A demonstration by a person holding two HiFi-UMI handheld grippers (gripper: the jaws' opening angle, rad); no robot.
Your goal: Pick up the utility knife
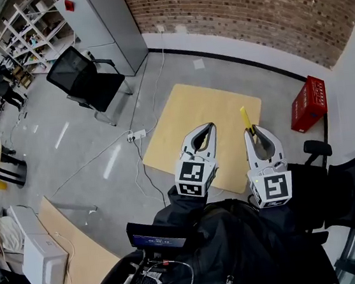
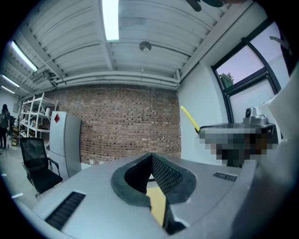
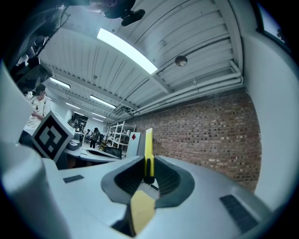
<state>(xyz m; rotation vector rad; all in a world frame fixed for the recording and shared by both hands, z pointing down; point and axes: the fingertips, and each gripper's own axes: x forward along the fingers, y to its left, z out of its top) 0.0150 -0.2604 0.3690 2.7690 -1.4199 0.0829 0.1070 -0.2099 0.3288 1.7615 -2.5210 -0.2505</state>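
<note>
Both tongs hover above the table (image 1: 180, 115); my right gripper (image 1: 251, 130) clamps the utility knife (image 1: 245, 117) upright, safely clear of it, while my left gripper (image 1: 208, 126) is closed on nothing.

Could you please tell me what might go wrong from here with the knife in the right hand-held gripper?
The slim yellow utility knife is pinched by the right hand-held gripper with much of its length jutting past the tips, so it may pivot or slip and drop to the pale wooden table below. The shut left hand-held gripper is raised close alongside and could knock it.
</note>
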